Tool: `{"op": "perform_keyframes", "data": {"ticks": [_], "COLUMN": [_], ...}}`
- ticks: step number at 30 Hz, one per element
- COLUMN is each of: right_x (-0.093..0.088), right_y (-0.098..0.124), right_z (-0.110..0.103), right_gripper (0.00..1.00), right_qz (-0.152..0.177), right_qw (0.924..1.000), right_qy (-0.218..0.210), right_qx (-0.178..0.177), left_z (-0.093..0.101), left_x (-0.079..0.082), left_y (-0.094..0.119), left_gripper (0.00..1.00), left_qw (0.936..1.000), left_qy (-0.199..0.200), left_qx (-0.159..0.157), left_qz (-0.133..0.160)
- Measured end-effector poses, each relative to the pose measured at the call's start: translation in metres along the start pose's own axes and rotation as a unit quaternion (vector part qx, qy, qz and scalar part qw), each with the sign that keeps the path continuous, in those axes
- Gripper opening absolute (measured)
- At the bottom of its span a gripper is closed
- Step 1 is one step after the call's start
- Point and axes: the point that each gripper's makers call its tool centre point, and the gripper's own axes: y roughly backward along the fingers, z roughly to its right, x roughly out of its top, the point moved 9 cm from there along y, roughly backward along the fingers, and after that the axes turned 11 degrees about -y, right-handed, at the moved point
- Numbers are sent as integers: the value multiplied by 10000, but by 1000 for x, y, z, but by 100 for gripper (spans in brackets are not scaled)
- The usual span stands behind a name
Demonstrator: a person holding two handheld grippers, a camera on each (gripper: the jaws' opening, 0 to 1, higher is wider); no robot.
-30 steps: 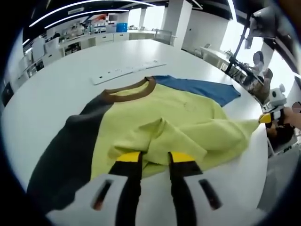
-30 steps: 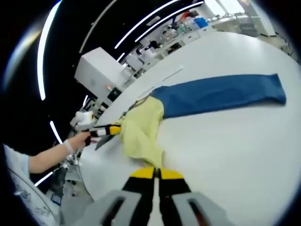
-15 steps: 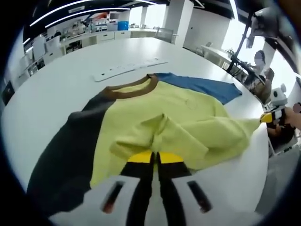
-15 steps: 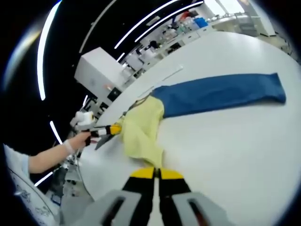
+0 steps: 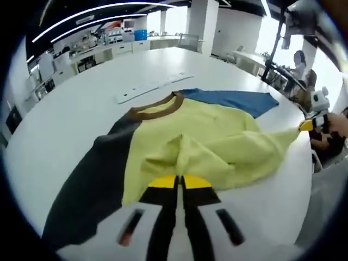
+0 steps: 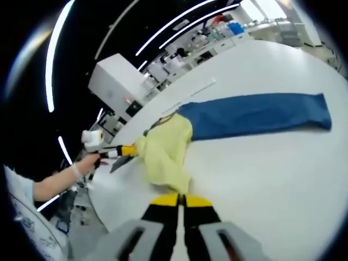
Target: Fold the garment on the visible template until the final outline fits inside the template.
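The left hand-held gripper (image 5: 179, 182) has its jaws pressed together on a raised fold of the garment (image 5: 201, 141), pinching the yellow cloth at the hem edge nearest the camera. From that pinch the yellow body runs away over the white worktop (image 5: 70, 103) to the brown collar (image 5: 155, 106). A dark grey sleeve (image 5: 92, 185) lies flat to the left of the yellow body and a blue sleeve (image 5: 234, 100) lies beyond it on the right. Past the collar a pale strip (image 5: 149, 87) lies on the worktop. At the garment's right corner the right hand-held gripper (image 5: 307, 125) shows as a yellow tip against the cloth.

In the right gripper view the right hand-held gripper (image 6: 180, 202) is clamped shut on the yellow cloth (image 6: 166, 155), which rises from its tips in a bunched ridge. The blue sleeve (image 6: 255, 114) lies stretched out flat to the right of that ridge, its whole length visible here. On the ridge's left the left hand-held gripper (image 6: 128, 150) meets the cloth, held by a person's hand (image 6: 87, 162)
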Motion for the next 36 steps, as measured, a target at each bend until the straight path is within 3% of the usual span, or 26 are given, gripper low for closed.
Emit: {"op": "perform_keyframes", "data": {"ticks": [3, 10, 13, 19, 26, 32, 35, 36], "right_x": [2, 4, 7, 6, 0, -4, -8, -9], "right_y": [0, 2, 3, 2, -3, -5, -4, -4], "right_z": [-3, -7, -8, -14, -21, -23, -23, -23], "right_gripper": [0, 0, 0, 0, 0, 0, 0, 0], "right_qz": [-3, -46, -65, -152, -376, -513, -612, -658], "right_qw": [10000, 9997, 9995, 9990, 9966, 9948, 9935, 9929], "right_qy": [48, 225, 294, 406, 718, 858, 934, 968], "right_qx": [16, 49, 62, 123, 141, 202, 218, 227], "left_z": [-7, 4, 10, 11, 35, 44, 64, 60], "left_x": [-7, -27, -40, -68, -85, -108, -114, -116], "left_y": [11, 45, 60, 79, 100, 111, 117, 116], "left_gripper": [0, 0, 0, 0, 0, 0, 0, 0], "left_qw": [9999, 9993, 9976, 9961, 9933, 9916, 9900, 9897], "left_qy": [143, 347, 652, 845, 1120, 1265, 1379, 1403], "left_qx": [31, 147, 160, 207, 260, 272, 279, 278], "left_qz": [45, 89, 197, 127, 141, 31, -10, -16]}}
